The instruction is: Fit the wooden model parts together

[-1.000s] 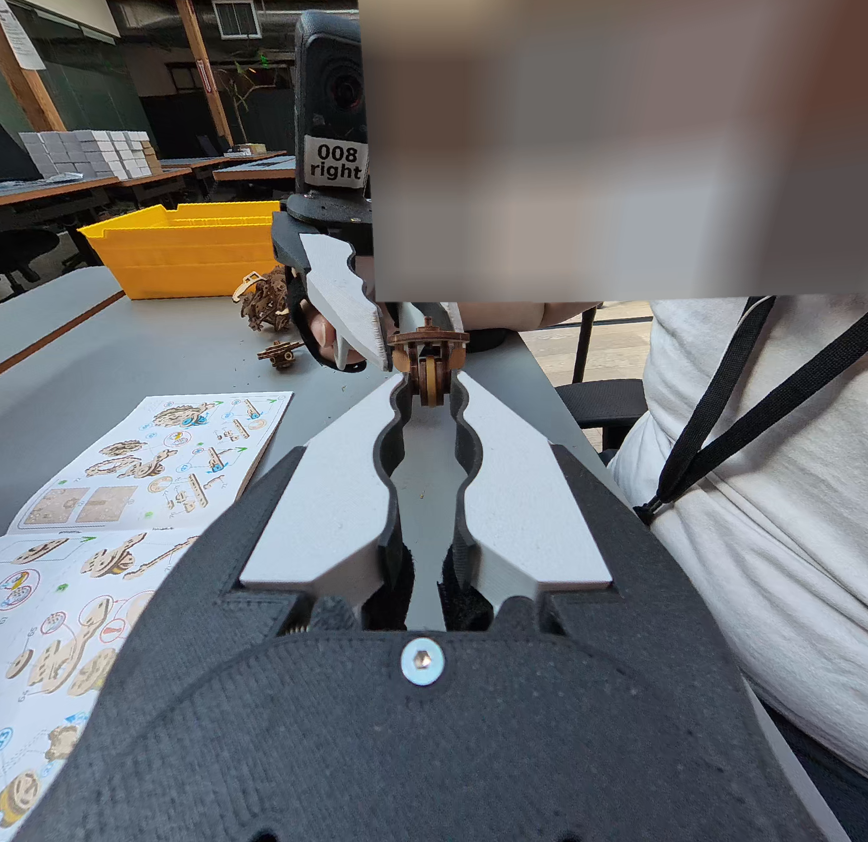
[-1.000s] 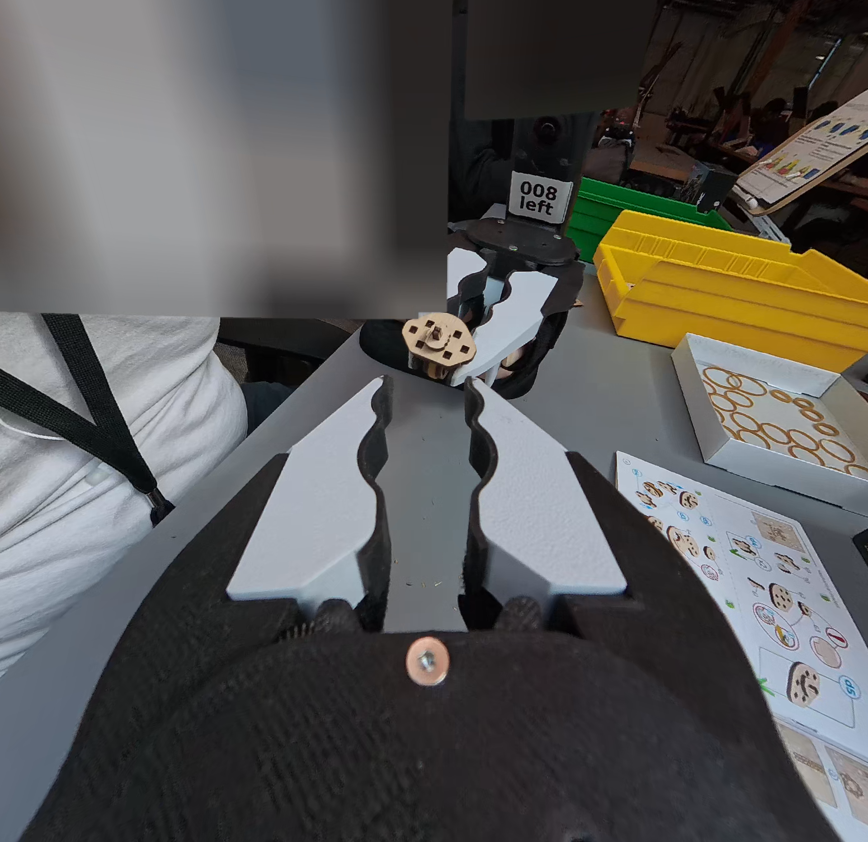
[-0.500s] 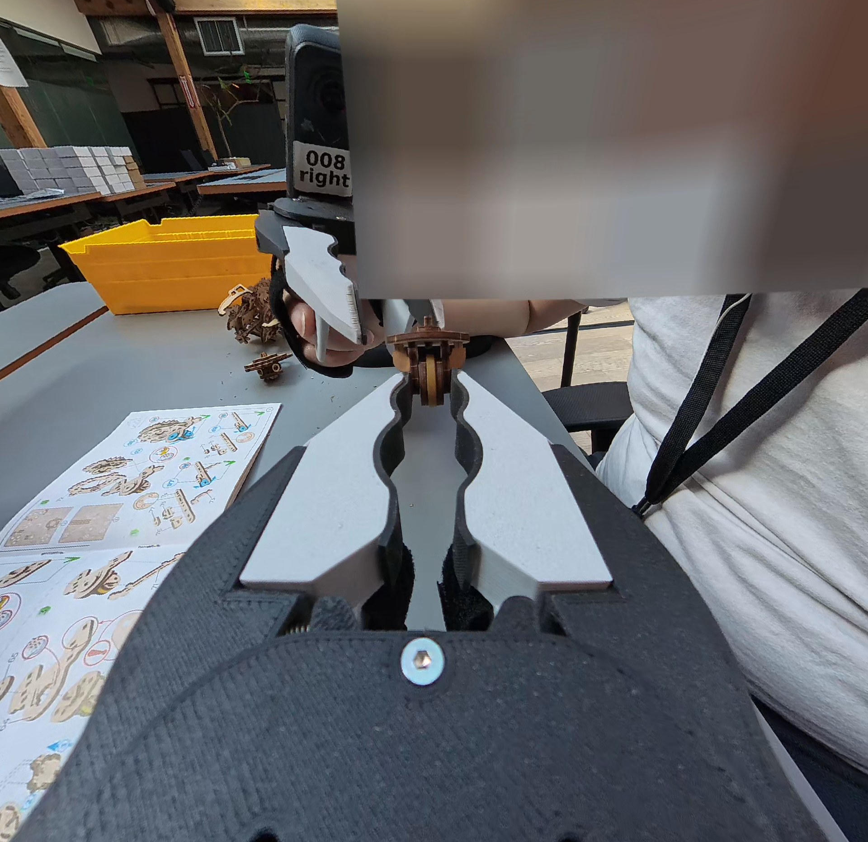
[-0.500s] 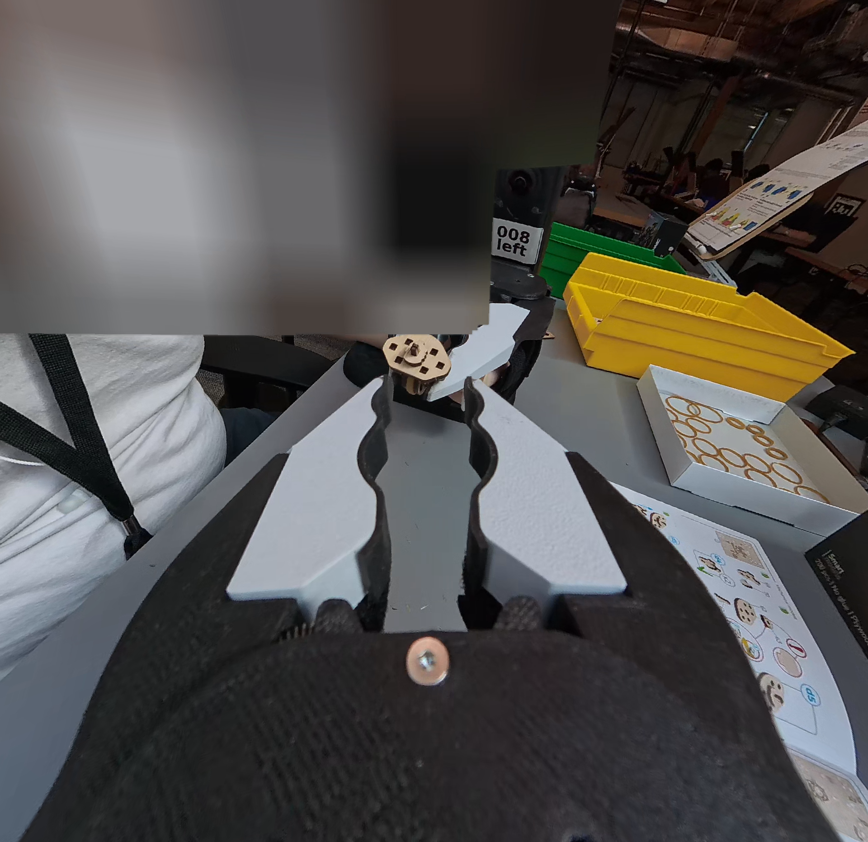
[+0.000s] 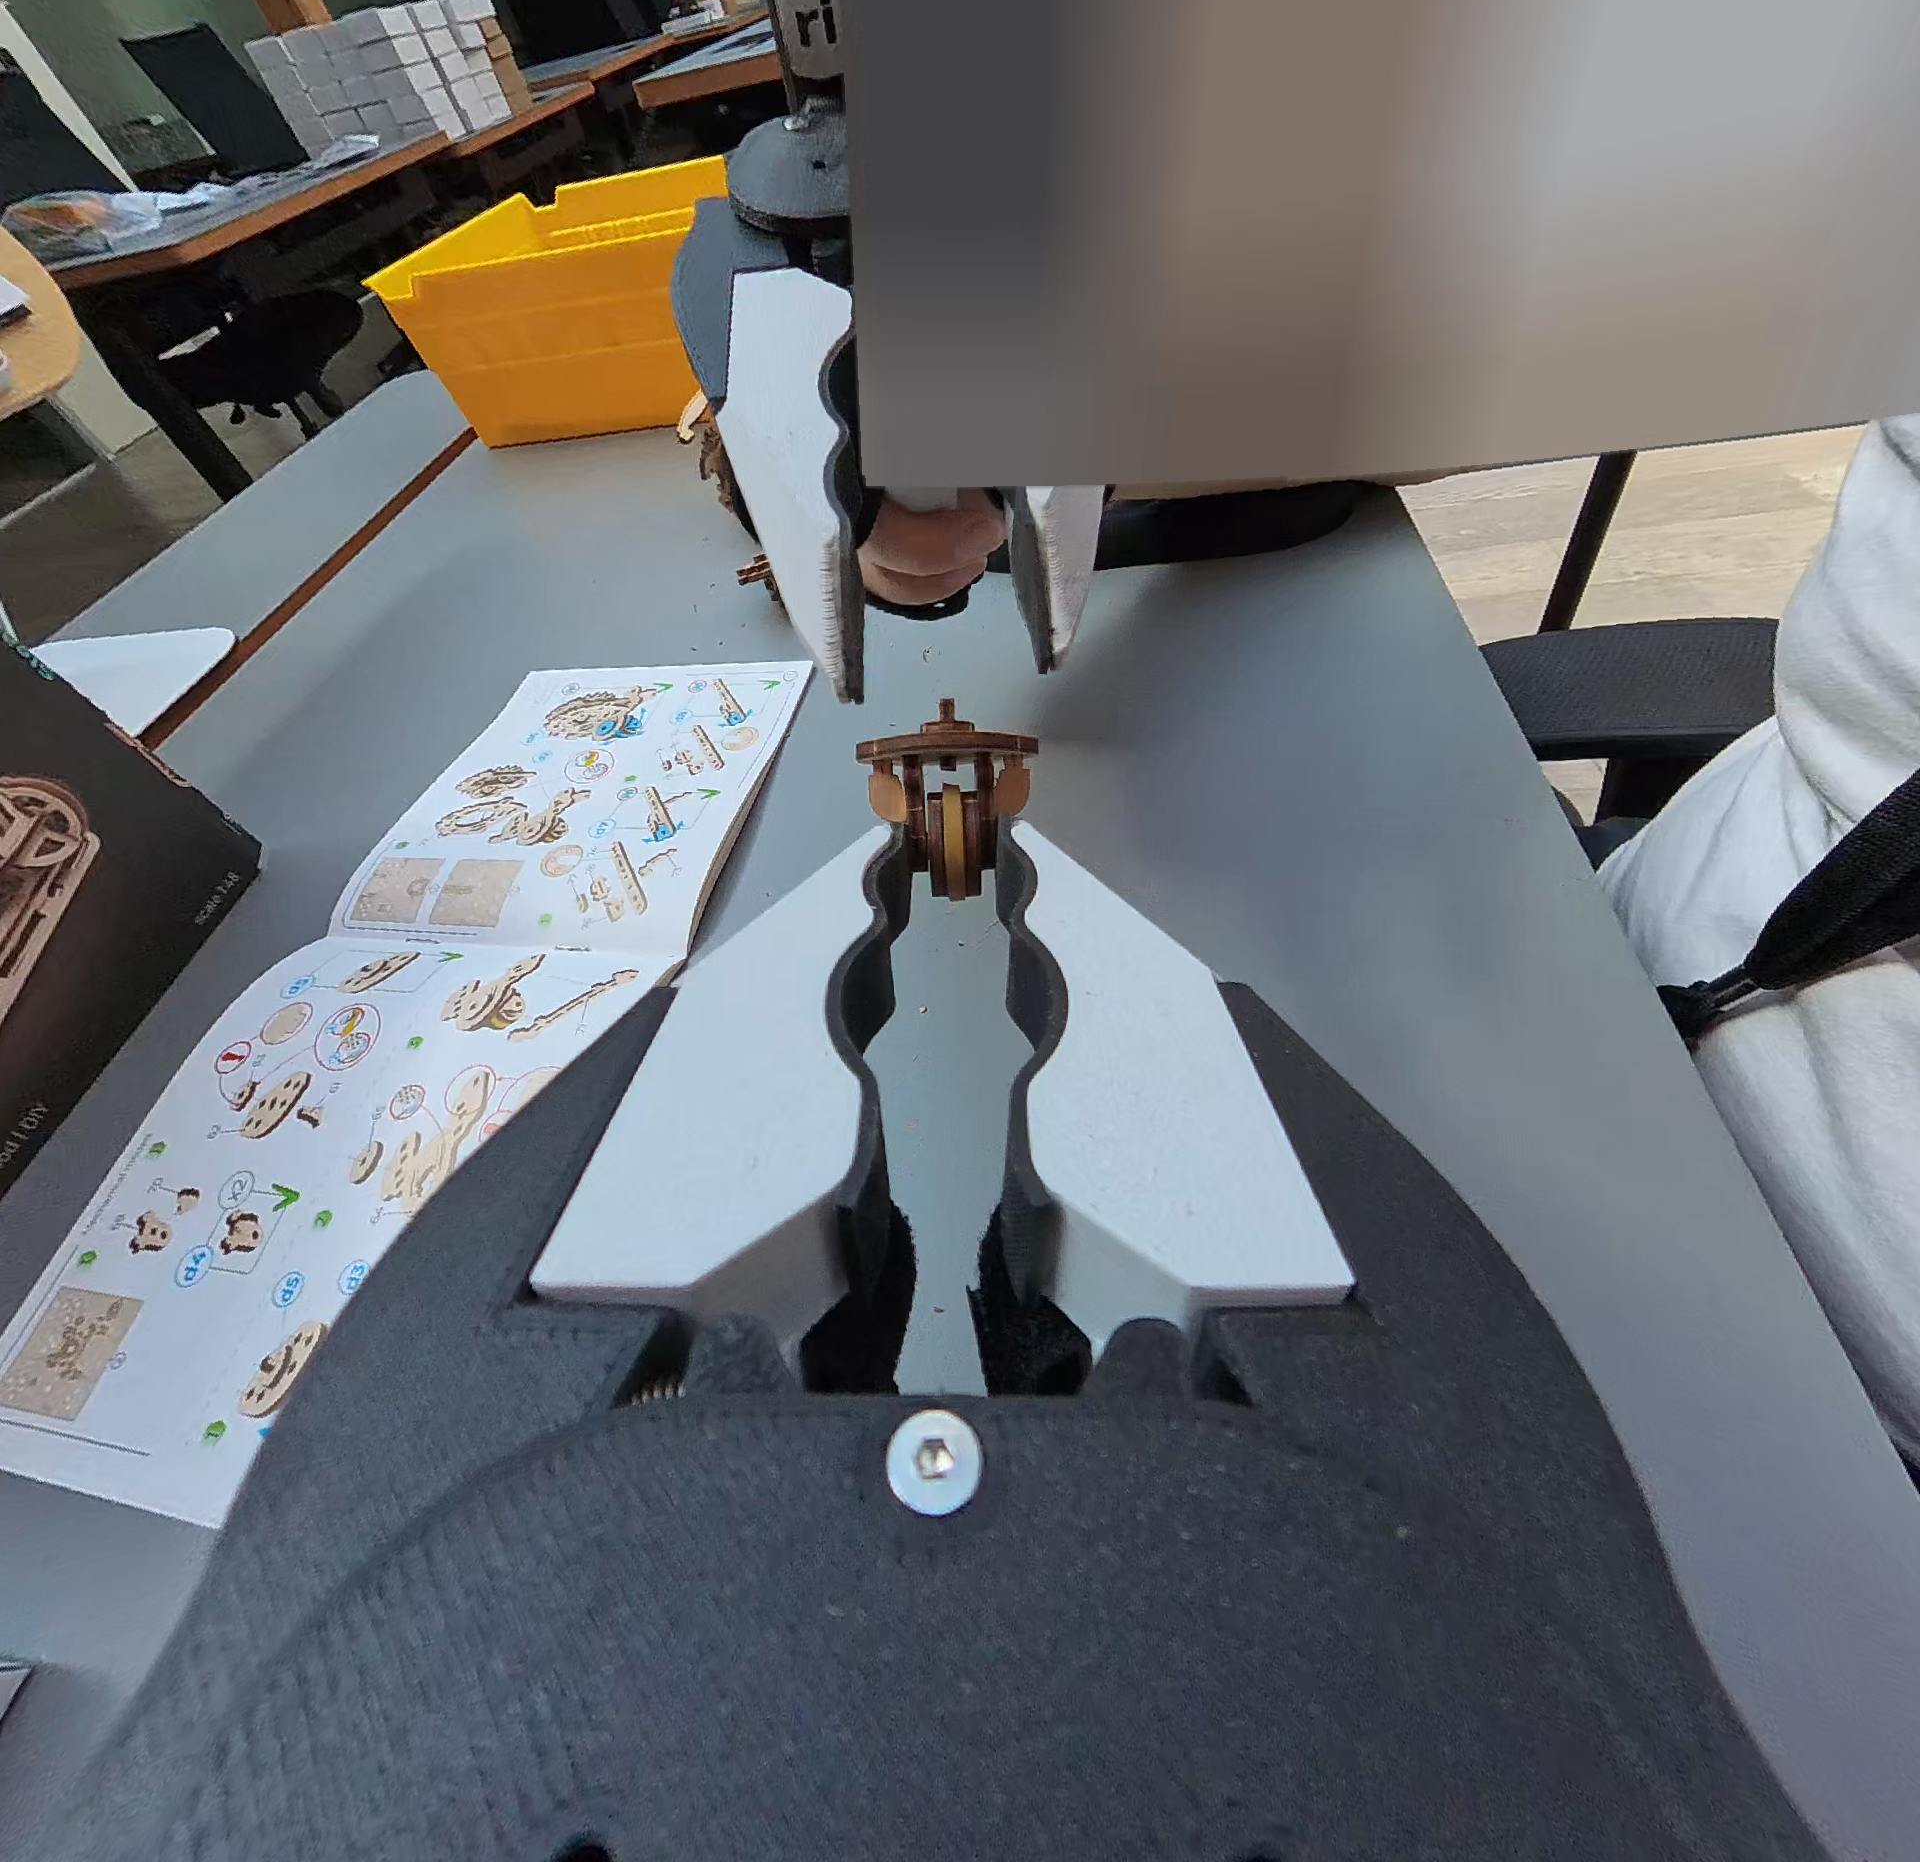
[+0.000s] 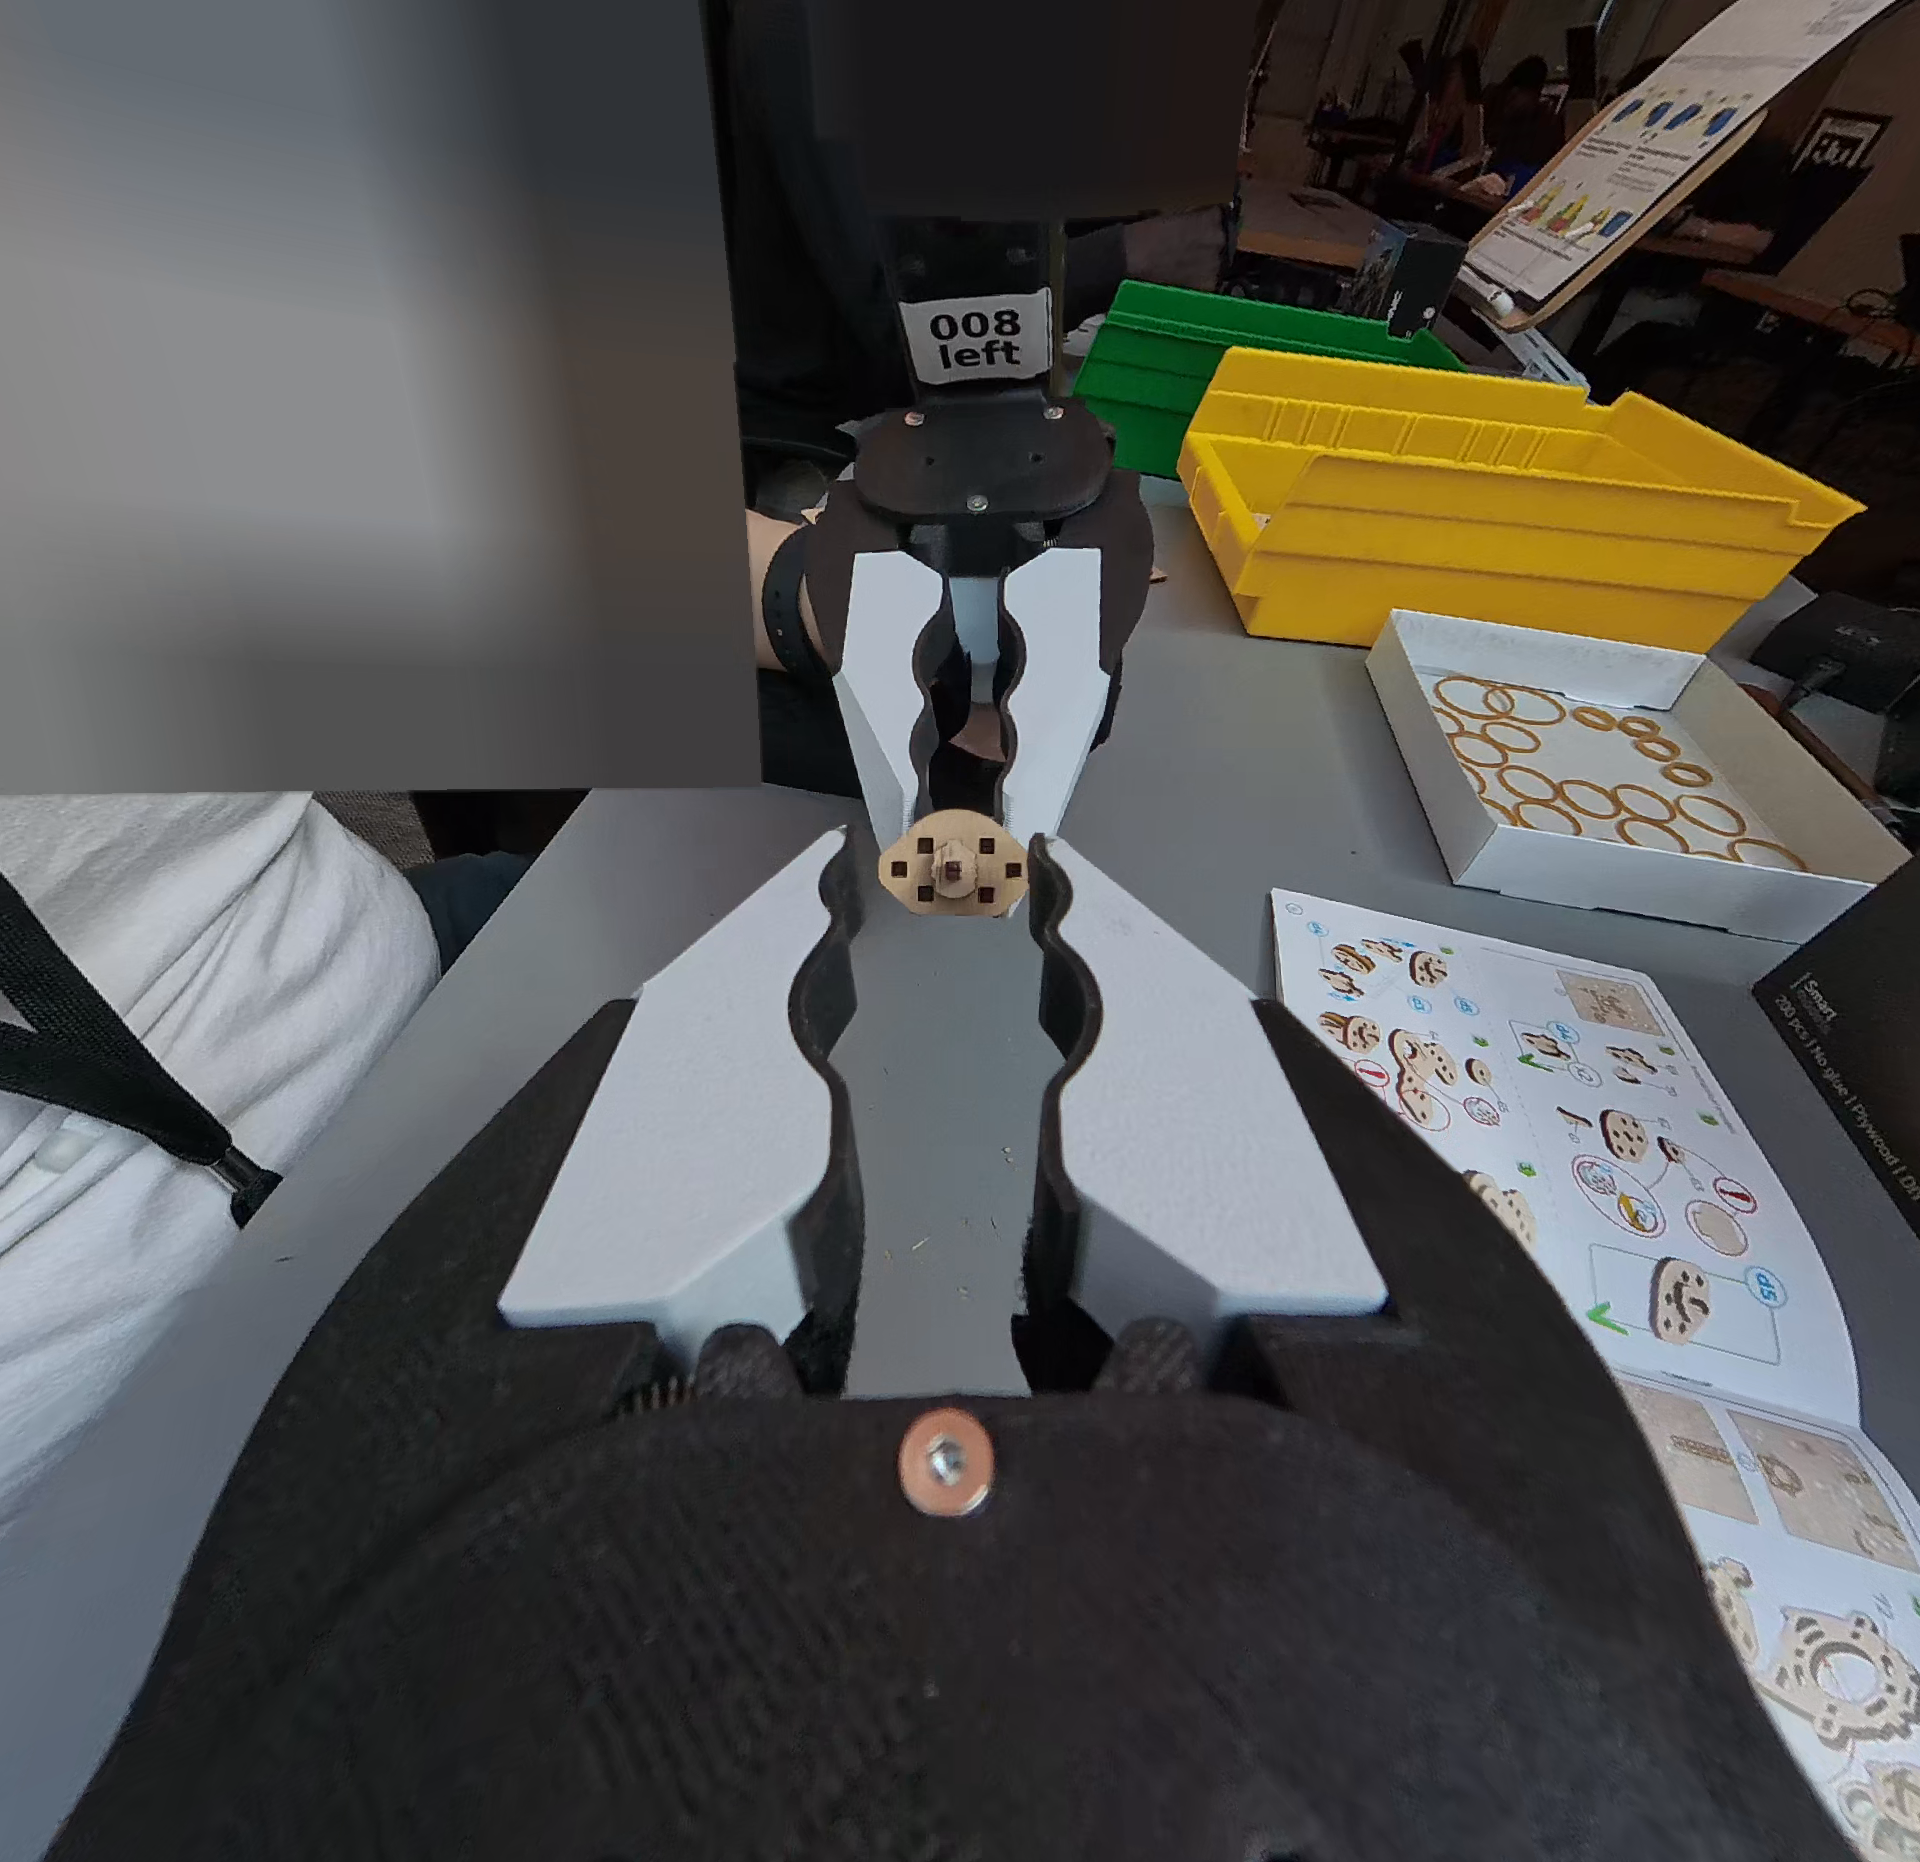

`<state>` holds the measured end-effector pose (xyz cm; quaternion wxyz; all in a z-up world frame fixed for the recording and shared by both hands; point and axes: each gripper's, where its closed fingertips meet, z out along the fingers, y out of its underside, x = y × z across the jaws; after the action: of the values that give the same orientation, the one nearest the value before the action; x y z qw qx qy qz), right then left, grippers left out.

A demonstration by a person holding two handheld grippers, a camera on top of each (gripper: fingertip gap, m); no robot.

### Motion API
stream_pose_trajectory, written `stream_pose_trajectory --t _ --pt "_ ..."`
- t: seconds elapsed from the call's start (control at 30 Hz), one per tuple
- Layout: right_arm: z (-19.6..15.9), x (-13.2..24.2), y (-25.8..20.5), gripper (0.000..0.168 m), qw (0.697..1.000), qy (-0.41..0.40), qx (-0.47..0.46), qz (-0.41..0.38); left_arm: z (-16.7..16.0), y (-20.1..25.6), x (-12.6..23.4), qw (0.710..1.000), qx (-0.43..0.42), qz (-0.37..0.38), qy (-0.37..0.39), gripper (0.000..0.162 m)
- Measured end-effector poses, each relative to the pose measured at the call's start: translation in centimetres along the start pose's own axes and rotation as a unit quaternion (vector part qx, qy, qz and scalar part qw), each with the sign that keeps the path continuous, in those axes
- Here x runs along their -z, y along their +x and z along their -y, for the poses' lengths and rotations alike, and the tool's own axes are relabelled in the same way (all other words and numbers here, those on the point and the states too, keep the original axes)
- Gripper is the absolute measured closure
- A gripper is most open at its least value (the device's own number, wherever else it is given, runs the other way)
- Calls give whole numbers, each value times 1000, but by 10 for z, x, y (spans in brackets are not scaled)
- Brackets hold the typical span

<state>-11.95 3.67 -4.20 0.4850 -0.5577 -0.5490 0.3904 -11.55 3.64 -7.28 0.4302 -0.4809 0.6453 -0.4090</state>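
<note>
A small wooden assembly (image 5: 943, 820), a wheel under a round plate with a peg on top, is held upright above the grey table (image 5: 1299, 877). My left gripper (image 5: 948, 841) is shut on its wheel part. My right gripper (image 5: 945, 674) is open and points at it from the other side, its tips just above the plate's edge. In the right wrist view the plate (image 6: 951, 872) faces me, pale with square holes. It lies between the tips of my open right gripper (image 6: 940, 851), with a thin gap on each side. The left gripper (image 6: 956, 815) holds it from behind.
An open instruction booklet (image 5: 468, 981) lies on the table, also seen in the right wrist view (image 6: 1558, 1137). Around it are a yellow bin (image 6: 1507, 503), a green bin (image 6: 1195, 358), a white box of wooden rings (image 6: 1621, 882) and a dark box (image 5: 83, 877). Loose wooden parts (image 6: 1829, 1677) lie nearby. The tips of both grippers are at nearly the same place.
My right gripper has swung from beside the assembly to face it squarely, its open tips now on either side of the plate. Both views now tilt further down toward the table.
</note>
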Motion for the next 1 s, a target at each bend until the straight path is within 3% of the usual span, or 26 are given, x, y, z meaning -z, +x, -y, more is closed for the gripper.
stream_pose_trajectory --t 0.13,1.0 --pt "-15 -4 6 138 999 -35 4 -15 -5 -2 -2 1000 -4 9 -16 148" --pt "-24 -9 3 143 998 -59 21 -18 -15 -2 -5 998 -9 15 -55 148"
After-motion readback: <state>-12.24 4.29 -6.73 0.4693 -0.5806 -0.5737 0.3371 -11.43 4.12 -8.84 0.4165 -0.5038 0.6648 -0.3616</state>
